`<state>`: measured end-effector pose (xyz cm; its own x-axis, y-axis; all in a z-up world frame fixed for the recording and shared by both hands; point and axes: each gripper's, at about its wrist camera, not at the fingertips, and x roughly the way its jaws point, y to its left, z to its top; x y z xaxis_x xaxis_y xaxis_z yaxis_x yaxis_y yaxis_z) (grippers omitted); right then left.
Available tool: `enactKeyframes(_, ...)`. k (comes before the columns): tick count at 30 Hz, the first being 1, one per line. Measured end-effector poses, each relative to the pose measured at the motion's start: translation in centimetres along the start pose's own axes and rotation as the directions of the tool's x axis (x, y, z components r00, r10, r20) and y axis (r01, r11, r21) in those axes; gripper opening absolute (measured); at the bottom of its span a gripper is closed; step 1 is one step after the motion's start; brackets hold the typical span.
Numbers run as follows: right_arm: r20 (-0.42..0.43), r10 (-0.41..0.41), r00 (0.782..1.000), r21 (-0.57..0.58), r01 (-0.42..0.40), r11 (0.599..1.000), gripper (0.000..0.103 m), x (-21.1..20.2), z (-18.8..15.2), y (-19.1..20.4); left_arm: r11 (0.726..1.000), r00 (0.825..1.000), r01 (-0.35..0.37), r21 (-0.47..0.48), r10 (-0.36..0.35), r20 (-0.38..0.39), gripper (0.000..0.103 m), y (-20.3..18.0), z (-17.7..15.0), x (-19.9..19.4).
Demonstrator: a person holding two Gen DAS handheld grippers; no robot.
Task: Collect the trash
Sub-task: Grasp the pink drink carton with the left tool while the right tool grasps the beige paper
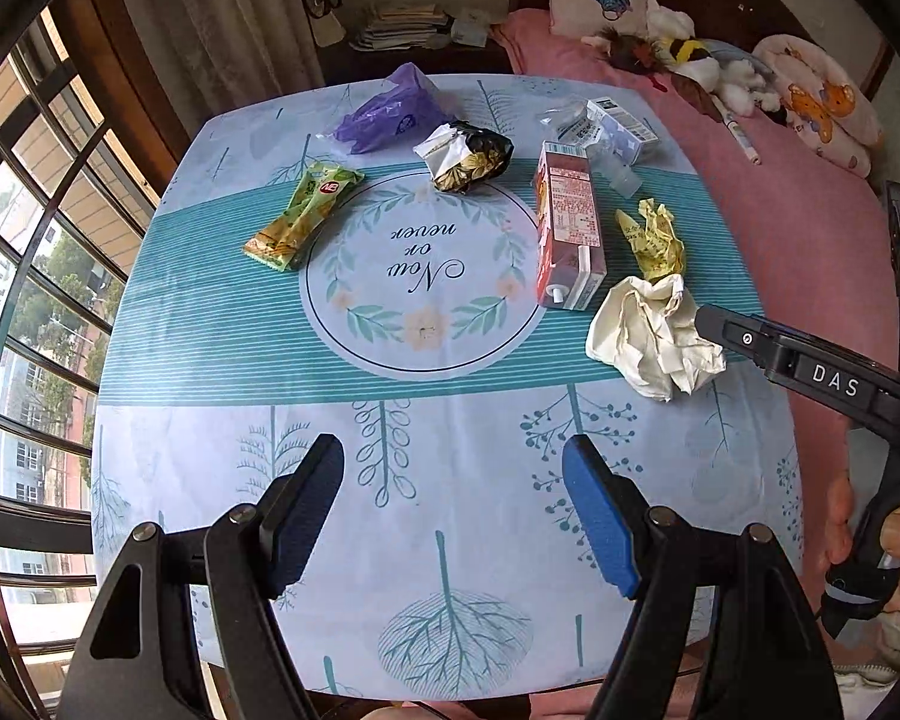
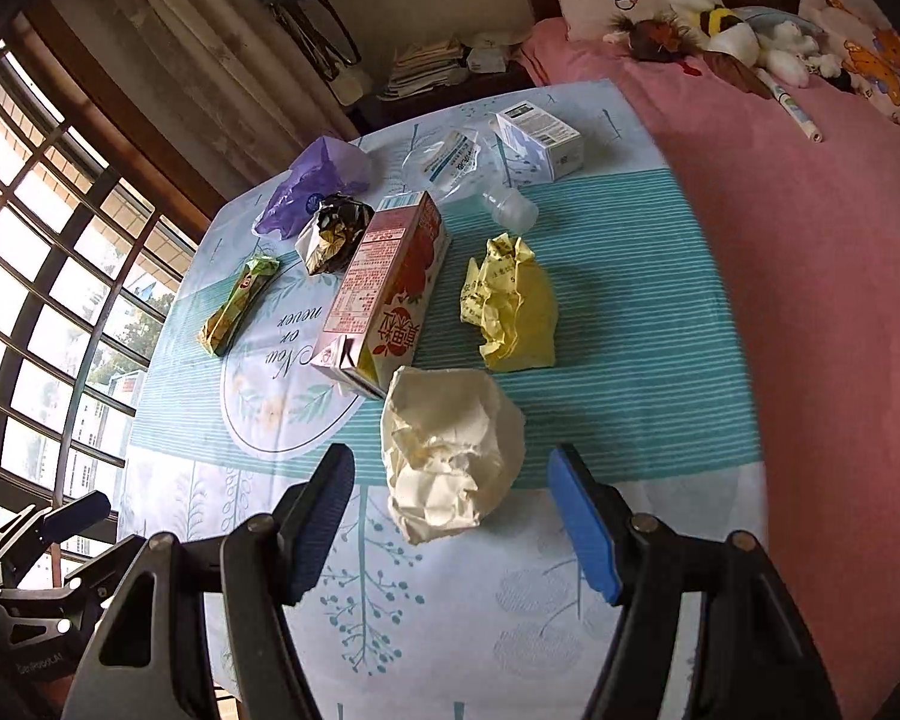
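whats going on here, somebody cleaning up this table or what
A person holds a gripper in each hand over a table strewn with trash. The right gripper is open, its fingers either side of a crumpled white paper, not yet closed on it. The left gripper hovers open and empty. A red drink carton, yellow paper wad, green wrapper and purple bag lie untouched.

The near part of the worktop (image 1: 450,570) lies bare, so the left hand-held gripper (image 1: 453,474) has free passage forward. Ahead of the right hand-held gripper (image 2: 450,480) sits a crumpled white paper (image 2: 450,456) (between its spread fingers), with the juice carton (image 2: 384,288) and yellow wrapper (image 2: 510,306) crowding close behind.
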<state>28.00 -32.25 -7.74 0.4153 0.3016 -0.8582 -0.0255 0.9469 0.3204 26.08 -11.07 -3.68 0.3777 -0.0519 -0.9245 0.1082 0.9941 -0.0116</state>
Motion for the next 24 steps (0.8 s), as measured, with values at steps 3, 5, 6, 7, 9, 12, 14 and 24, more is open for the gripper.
enactKeyframes(3, -0.059, 0.016, 0.998, -0.030, -0.017, 0.999, 0.067, 2.3, 1.0, -0.8, 1.000, 1.000, 0.001, -0.012, -0.001, -0.015, 0.074, -1.4, 1.4, 1.0)
enactKeyframes(5, -0.097, 0.033, 0.995, -0.037, -0.037, 0.999, 0.067, 3.8, 1.2, -1.2, 1.000, 1.000, 0.000, -0.015, -0.001, -0.023, 0.074, -2.1, 2.1, 1.6)
enactKeyframes(6, -0.113, 0.049, 0.992, -0.037, -0.054, 0.998, 0.067, 4.5, 1.3, -1.3, 1.000, 1.000, -0.002, -0.014, 0.002, -0.027, 0.074, -2.4, 2.5, 1.8)
enactKeyframes(7, -0.127, 0.067, 0.990, -0.034, -0.072, 0.997, 0.067, 5.0, 1.4, -1.4, 1.000, 1.000, -0.006, -0.012, 0.006, -0.029, 0.074, -2.7, 2.8, 2.1)
enactKeyframes(9, -0.142, 0.089, 0.986, -0.035, -0.094, 0.995, 0.067, 5.8, 1.5, -1.4, 1.000, 0.999, -0.013, -0.009, 0.013, -0.033, 0.074, -3.2, 3.6, 2.5)
enactKeyframes(12, -0.144, 0.120, 0.982, -0.037, -0.126, 0.991, 0.064, 6.1, 1.7, -1.5, 1.000, 0.999, -0.015, -0.016, 0.014, -0.039, 0.074, -3.7, 4.8, 3.1)
enactKeyframes(14, -0.151, 0.137, 0.979, -0.048, -0.146, 0.988, 0.059, 6.1, 1.7, -1.7, 1.000, 0.999, -0.008, -0.027, 0.007, -0.044, 0.074, -3.9, 5.6, 3.5)
enactKeyframes(24, -0.115, 0.126, 0.985, -0.070, -0.135, 0.988, 0.047, 2.9, 2.3, -4.4, 1.000, 0.997, 0.003, -0.020, -0.004, -0.082, 0.074, -6.1, 9.8, 7.4)
